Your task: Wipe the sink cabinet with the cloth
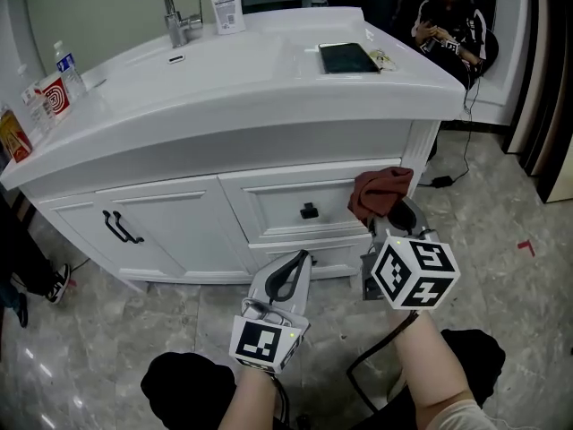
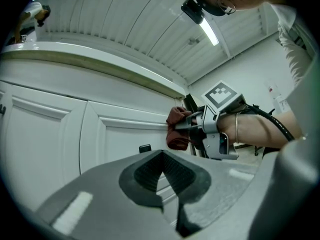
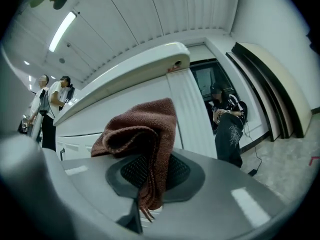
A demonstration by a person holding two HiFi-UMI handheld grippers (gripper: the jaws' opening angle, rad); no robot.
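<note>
My right gripper [image 1: 397, 215] is clamped on the reddish-brown cloth [image 1: 380, 192]. The cloth is bunched against the right end of the top drawer [image 1: 277, 206] of the sink cabinet [image 1: 206, 141], just right of the black knob [image 1: 309, 210]. My left gripper [image 1: 288, 274] is closed with nothing in it, low and near, pointing at the cabinet front. I judge the wiping is under way at the right side. No streaks or wet marks show, so I can't tell what's covered. The doors [image 1: 134, 231] at left look like they remain. The labels on the pump bottle [image 1: 227, 9] at the far counter and on the red-and-white pack [image 1: 55, 97] at far left are too small to read.
</note>
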